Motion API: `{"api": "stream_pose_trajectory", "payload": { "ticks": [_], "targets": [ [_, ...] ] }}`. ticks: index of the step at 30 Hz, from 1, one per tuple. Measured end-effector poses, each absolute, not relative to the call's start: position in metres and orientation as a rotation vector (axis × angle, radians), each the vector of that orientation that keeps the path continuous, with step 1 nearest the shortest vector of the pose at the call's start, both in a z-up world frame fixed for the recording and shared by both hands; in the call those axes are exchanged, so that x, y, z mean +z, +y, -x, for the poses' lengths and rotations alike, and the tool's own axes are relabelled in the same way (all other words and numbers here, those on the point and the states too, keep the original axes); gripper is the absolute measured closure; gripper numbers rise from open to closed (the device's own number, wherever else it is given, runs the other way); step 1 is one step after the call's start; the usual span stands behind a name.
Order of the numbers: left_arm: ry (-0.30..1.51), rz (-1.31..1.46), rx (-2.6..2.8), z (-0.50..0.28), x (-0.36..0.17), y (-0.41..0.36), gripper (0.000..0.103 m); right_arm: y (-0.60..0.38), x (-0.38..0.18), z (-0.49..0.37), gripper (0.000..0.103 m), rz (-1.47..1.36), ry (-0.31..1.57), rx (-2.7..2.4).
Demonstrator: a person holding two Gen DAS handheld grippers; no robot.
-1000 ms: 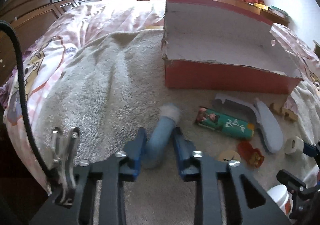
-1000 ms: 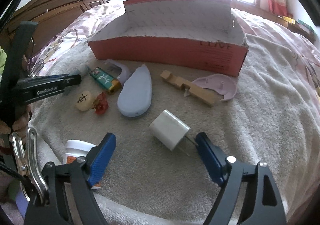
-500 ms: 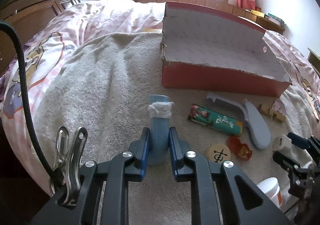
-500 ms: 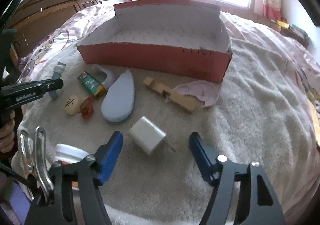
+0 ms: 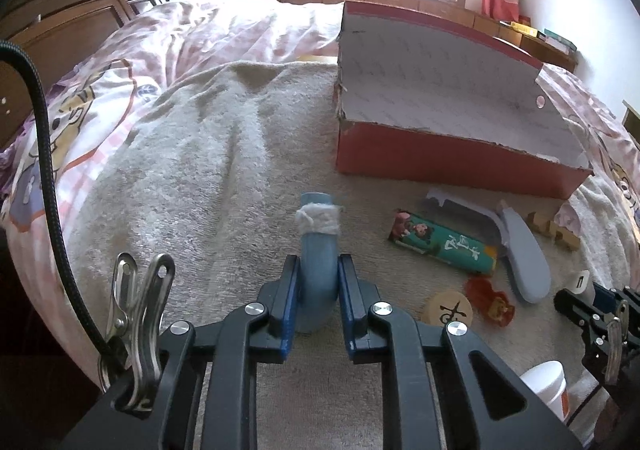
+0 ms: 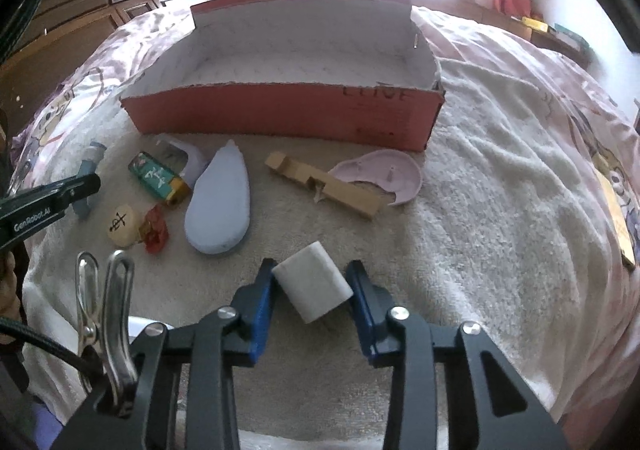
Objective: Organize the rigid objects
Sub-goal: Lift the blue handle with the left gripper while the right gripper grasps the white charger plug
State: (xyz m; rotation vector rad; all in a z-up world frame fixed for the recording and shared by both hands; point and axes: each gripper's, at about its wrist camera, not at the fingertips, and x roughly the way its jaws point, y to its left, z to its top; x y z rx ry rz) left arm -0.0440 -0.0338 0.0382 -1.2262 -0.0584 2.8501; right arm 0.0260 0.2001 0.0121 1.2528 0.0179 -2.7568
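Observation:
My left gripper [image 5: 319,270] is shut on a blue curved pipe piece [image 5: 318,250] with white tape round its top, held upright above the towel. My right gripper [image 6: 312,282] is shut on a white charger block [image 6: 312,287], just above the towel. The open red box [image 6: 288,118] with a white inside lies ahead, also in the left wrist view [image 5: 448,158]. Loose on the towel are a green pack [image 6: 158,178], a round wooden piece [image 6: 122,225], a red trinket [image 6: 155,229], a pale blue oval piece [image 6: 220,206], a wooden block [image 6: 324,186] and a pink lid [image 6: 380,176].
A beige towel [image 6: 480,210] covers the bed over a pink quilt [image 5: 120,62]. A white jar [image 5: 546,382] stands at the near edge. A wooden headboard [image 5: 80,10] is at the far left. A window and low cabinets lie behind the box.
My left gripper closed on the blue pipe piece and raised it upright. My right gripper moved in and closed on the white charger block.

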Motion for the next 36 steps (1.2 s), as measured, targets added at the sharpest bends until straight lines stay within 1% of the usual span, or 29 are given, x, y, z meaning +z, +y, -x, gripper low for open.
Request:
{"api": "stream_pose_trajectory", "payload": {
  "ticks": [15, 24, 29, 36],
  "targets": [
    [-0.059, 1.107, 2.859, 0.028, 0.071, -0.024, 0.084, 0.205, 0.03, -0.034, 0.066, -1.176, -0.008, -2.779],
    [-0.091, 1.05, 2.821, 0.028, 0.092, -0.014, 0.084, 0.211, 0.053, -0.031, 0.066, -1.043, -0.035, -2.766],
    [-0.103, 1.045, 2.79, 0.038, 0.1, -0.006, 0.084, 0.213, 0.061, -0.023, 0.066, -1.004, -0.041, -2.747],
    [-0.062, 1.015, 2.77, 0.061, 0.11, 0.013, 0.084, 0.22, 0.075, -0.005, 0.066, -0.963, -0.044, -2.751]
  ]
}}
